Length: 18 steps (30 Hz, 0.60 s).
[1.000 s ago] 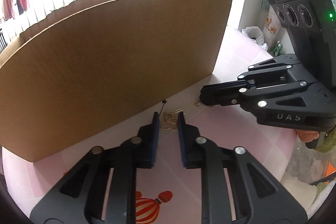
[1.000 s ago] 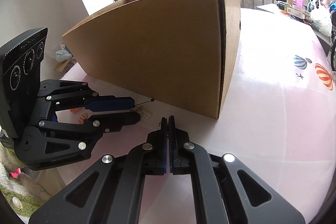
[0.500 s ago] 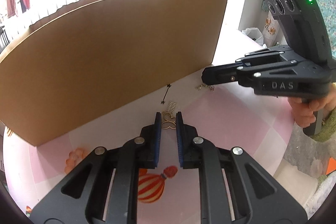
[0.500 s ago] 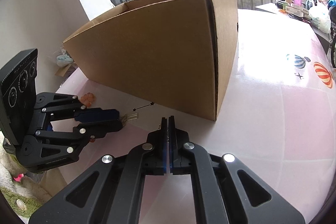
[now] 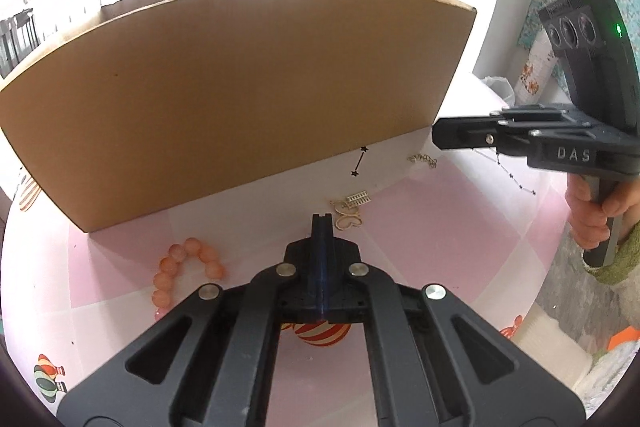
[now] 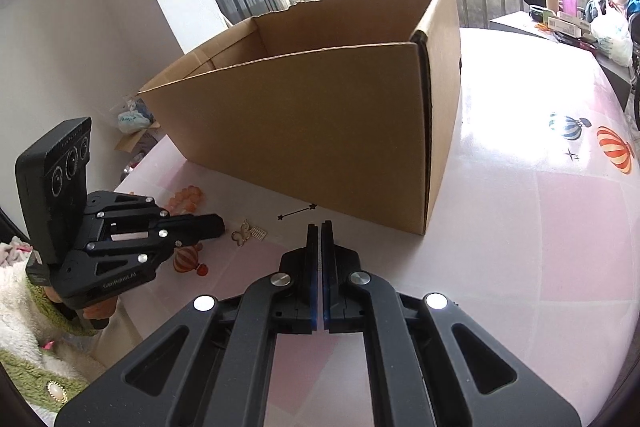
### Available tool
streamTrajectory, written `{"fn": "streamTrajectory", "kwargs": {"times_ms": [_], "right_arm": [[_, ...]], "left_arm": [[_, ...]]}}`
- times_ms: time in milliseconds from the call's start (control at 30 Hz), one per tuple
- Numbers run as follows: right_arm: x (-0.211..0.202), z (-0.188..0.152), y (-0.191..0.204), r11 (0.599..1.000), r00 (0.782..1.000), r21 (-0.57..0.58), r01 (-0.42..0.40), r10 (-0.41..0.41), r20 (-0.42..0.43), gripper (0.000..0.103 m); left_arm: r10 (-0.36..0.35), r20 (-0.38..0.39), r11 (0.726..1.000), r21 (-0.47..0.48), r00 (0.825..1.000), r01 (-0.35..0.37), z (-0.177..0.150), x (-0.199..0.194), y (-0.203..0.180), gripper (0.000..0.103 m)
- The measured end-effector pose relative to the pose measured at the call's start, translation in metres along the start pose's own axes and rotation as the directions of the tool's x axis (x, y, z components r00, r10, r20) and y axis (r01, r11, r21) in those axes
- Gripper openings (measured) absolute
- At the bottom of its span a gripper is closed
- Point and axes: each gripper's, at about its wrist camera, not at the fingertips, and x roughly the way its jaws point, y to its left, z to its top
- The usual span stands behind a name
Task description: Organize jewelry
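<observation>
- The gold butterfly pendant [image 5: 347, 221] lies flat on the table [image 5: 440, 247], just beside the tip of the left hand-held gripper [image 5: 321, 217], a little to the right of it in the left wrist view.
- A small gold ladder-shaped charm [image 5: 357, 198] touches the pendant on its upper side.
- The left hand-held gripper has just been closing; its jaws are now together, and nothing is between them.
- A gold chain piece [image 5: 423, 160] lies further to the upper right, near the foot of the cardboard box [image 5: 240, 99].
- The orange bead bracelet [image 5: 182, 269] lies at the lower left of the left hand-held gripper, apart from it.
- The right hand-held gripper [image 6: 319, 227] has its jaws together, with nothing in them, and it points to the box corner.
- In the right wrist view the pendant is at the centre left, in front of the left hand-held gripper.
</observation>
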Motion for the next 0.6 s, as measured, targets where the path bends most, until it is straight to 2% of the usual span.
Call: {"fn": "streamTrajectory", "kwargs": {"times_ms": [33,67,100,167,267,333,400,500,567,600], "right_arm": [[0.0,0.0,0.0,1.0,1.0,-0.001,0.003,-0.003,-0.004,0.002],[0.0,0.0,0.001,1.0,1.0,0.0,0.002,-0.002,-0.008,0.002],[0.001,0.0,0.001,1.0,1.0,0.002,0.001,-0.001,-0.012,0.002],[0.002,0.0,0.001,1.0,1.0,0.013,-0.005,0.006,-0.021,0.002],[0.004,0.0,0.002,1.0,1.0,0.013,0.003,-0.002,-0.029,0.002],[0.005,0.0,0.003,1.0,0.999,0.008,0.009,-0.008,-0.031,0.002],[0.007,0.0,0.003,1.0,0.999,0.003,0.015,-0.015,-0.035,0.003],[0.01,0.001,0.005,0.998,0.998,-0.036,0.047,-0.049,-0.051,0.004],[0.012,0.001,0.005,0.996,0.996,-0.066,0.066,-0.07,-0.063,0.009],[0.013,0.001,0.005,0.993,0.994,-0.084,0.078,-0.084,-0.069,0.018]], "left_arm": [[-0.003,0.005,1.0,-0.014,1.0,0.003,0.001,-0.003,0.004,0.0],[-0.014,0.008,1.0,-0.028,1.0,0.015,0.002,-0.002,0.006,0.005],[-0.027,0.01,0.999,-0.035,1.0,0.027,0.005,-0.001,0.007,0.017],[-0.029,0.013,0.999,-0.028,0.999,0.029,0.007,-0.001,0.006,0.034],[-0.032,0.015,0.999,0.017,0.999,0.032,0.015,0.003,-0.005,0.034],[-0.007,-0.017,0.999,0.053,1.0,0.008,0.017,0.009,-0.011,0.034],[0.027,-0.021,0.996,0.085,0.999,-0.025,0.018,0.013,-0.017,0.026],[0.044,-0.021,0.992,0.118,0.999,-0.041,0.019,0.016,-0.024,0.024],[0.041,-0.02,0.992,0.118,0.999,-0.038,0.02,0.017,-0.024,0.023],[0.044,-0.019,0.992,0.117,0.999,-0.042,0.021,0.017,-0.024,0.02]]}}
